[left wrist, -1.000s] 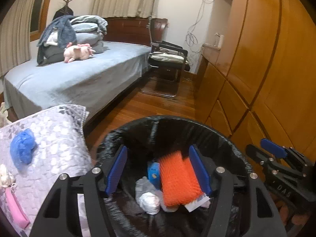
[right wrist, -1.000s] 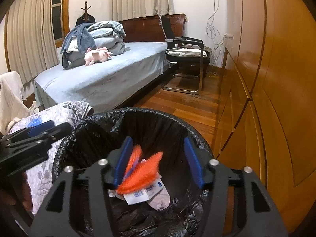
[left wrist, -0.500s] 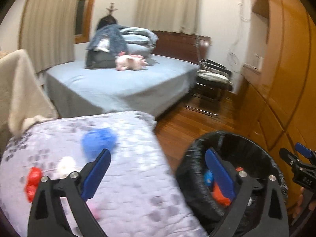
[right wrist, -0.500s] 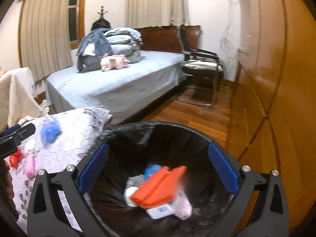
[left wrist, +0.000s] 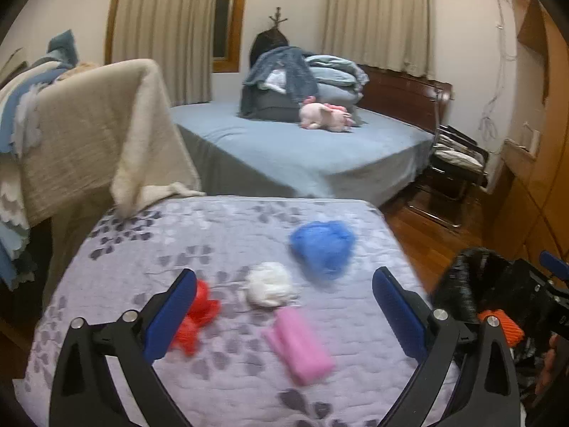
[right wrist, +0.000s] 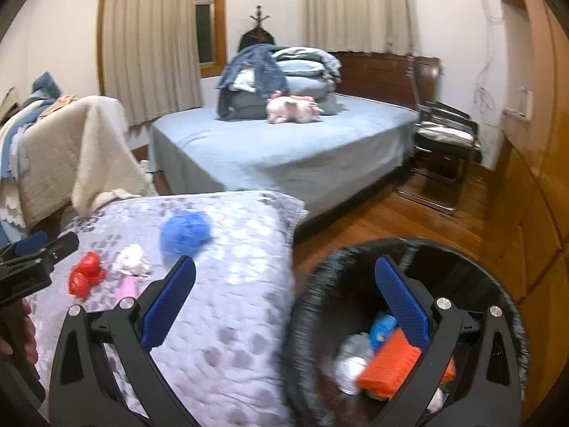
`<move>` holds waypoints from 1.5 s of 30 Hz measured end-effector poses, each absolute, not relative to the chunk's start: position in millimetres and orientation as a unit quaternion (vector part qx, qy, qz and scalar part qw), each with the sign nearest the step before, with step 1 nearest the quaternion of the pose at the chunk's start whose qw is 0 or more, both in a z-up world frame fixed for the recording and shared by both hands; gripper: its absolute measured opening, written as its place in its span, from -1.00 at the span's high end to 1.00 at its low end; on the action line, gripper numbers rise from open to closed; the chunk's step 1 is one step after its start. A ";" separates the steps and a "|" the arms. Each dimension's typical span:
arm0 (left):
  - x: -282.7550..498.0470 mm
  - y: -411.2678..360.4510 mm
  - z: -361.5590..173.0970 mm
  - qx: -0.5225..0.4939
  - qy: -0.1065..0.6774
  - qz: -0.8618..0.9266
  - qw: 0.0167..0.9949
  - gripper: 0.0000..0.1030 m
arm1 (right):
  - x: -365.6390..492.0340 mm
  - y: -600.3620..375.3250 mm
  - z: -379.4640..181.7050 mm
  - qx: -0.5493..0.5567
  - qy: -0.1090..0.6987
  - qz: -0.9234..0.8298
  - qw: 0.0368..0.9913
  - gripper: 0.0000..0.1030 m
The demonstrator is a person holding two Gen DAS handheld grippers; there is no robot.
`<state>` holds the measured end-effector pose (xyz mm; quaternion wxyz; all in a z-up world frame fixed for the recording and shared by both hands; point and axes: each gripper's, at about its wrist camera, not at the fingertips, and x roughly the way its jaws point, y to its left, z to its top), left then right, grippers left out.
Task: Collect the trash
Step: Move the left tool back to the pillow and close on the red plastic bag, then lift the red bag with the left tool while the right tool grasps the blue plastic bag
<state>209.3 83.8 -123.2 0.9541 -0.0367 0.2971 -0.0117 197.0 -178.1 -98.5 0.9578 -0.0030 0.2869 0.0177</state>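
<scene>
- Pale walls with long beige pleated curtains (left wrist: 378, 17) over a wood-framed window (left wrist: 227, 17).
- Blue-sheeted bed (right wrist: 284, 149) with a dark wooden headboard (right wrist: 377, 71).
- Glossy reddish wooden plank floor (right wrist: 409, 220).
- Orange-brown wooden wardrobe (right wrist: 540, 124) along one side.

A quilted cloth cover (left wrist: 227, 249) is looking matt; the glossy wood floor (right wrist: 409, 220) is shining beside a crinkly plastic bin liner (right wrist: 313, 306).

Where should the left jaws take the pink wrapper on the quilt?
Grip the pink wrapper across its narrow middle, coming straight down with the open left gripper. It lies flat and elongated, running away from the camera, so its long sides face the jaws. The white wad sits close beyond.
</scene>
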 end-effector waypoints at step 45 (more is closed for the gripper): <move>280.1 170.9 -227.1 -0.089 0.401 0.028 0.911 0.18 | 310.6 -68.1 -174.8 -0.036 0.333 0.077 0.939 -0.90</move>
